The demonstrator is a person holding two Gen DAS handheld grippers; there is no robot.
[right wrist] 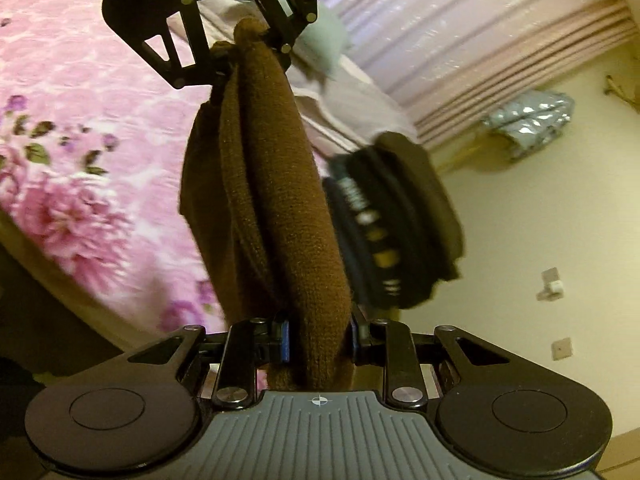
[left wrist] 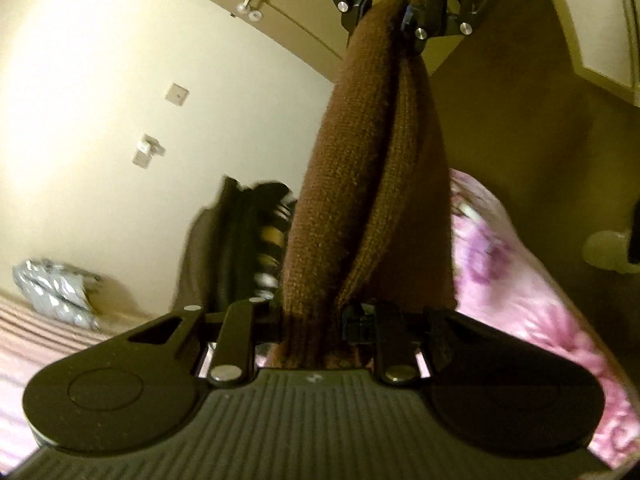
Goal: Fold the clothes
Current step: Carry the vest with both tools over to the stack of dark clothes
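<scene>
Left wrist view: the left gripper [left wrist: 316, 320] pinches a brown knit garment [left wrist: 352, 184], stretched in the air to the right gripper [left wrist: 404, 20], above the floral bed [left wrist: 520, 288].

Right wrist view: the right gripper [right wrist: 318, 340] clamps the garment's [right wrist: 288, 200] other end. It looks soft, thick and limp, best held at its edges. No containers show.

light: warm, yellowish, dim indoors | glare: pale wall [left wrist: 80, 80] blown out at my left view's upper left | blur: dark folded stack [right wrist: 392, 224] and floral bedspread [right wrist: 80, 200] smeared | sharp: my brown knit garment [right wrist: 288, 200], weave visible | distortion: fisheye bends wall lines, corners vignette black
</scene>
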